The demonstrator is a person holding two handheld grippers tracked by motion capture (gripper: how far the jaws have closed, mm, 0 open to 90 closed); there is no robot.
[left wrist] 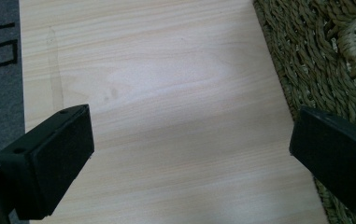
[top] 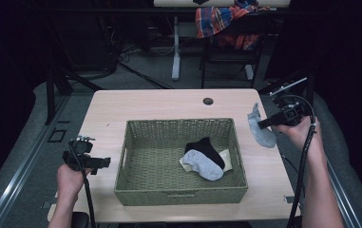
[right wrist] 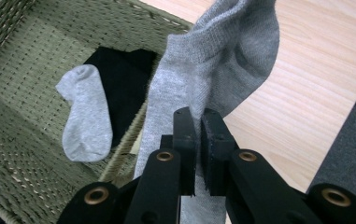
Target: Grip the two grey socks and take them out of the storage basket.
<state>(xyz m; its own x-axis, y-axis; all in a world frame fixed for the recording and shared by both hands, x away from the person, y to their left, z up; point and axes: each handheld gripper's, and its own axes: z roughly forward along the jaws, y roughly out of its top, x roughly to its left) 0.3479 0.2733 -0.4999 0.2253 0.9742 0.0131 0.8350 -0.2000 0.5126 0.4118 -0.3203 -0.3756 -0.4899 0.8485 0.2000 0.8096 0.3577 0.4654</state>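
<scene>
Gripping a grey sock [top: 260,128], the right tongs [top: 265,124] hold it above the tabletop [top: 145,102], just beside the basket [top: 178,194]. The left tongs [top: 103,162] stand open and empty, with the basket to their right.

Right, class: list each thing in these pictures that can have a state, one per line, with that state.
Right claw: shut on the grey sock.
Grey sock: held, hanging beside the basket.
Left claw: open, nothing between its jaws.
Basket: upright, open-topped, holding socks.
Second grey sock: lying in basket.
Black sock: lying in basket, partly covered.
</scene>
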